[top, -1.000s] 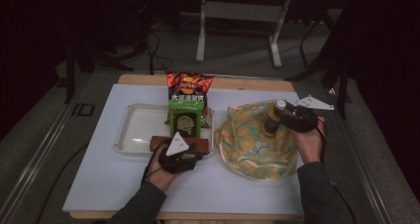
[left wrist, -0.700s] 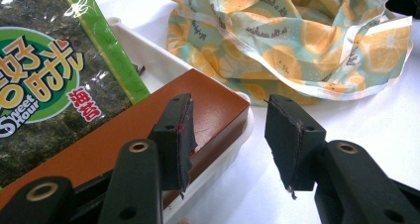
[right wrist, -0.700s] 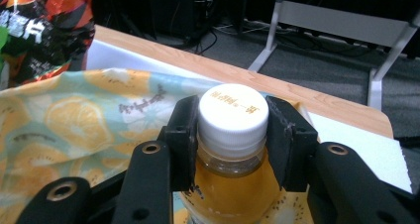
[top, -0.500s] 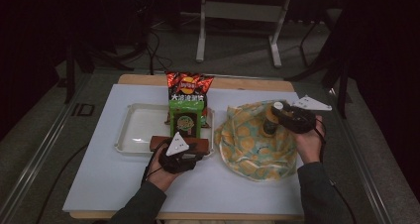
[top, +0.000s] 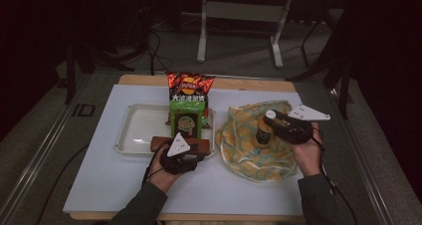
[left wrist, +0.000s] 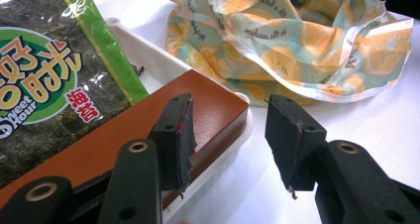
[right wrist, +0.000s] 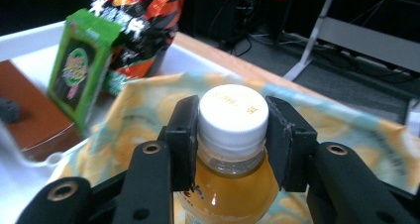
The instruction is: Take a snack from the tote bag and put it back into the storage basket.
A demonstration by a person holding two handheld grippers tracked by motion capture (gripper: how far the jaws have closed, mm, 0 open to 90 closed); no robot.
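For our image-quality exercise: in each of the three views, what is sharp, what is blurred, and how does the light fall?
High view: lit table, dark surroundings, everything soft. Left gripper view: brown box and jaws crisp, seaweed packet legible. Right gripper view: bottle cap sharp with a small glare below, chip bag blurred.

Tongs [right wrist: 233, 135] clamped on white-capped juice bottle [right wrist: 233, 184]

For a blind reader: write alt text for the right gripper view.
The right gripper has its fingers closed on the white cap of a bottle of orange drink, above a lemon-print bag. Behind stand a green packet and a chip bag.
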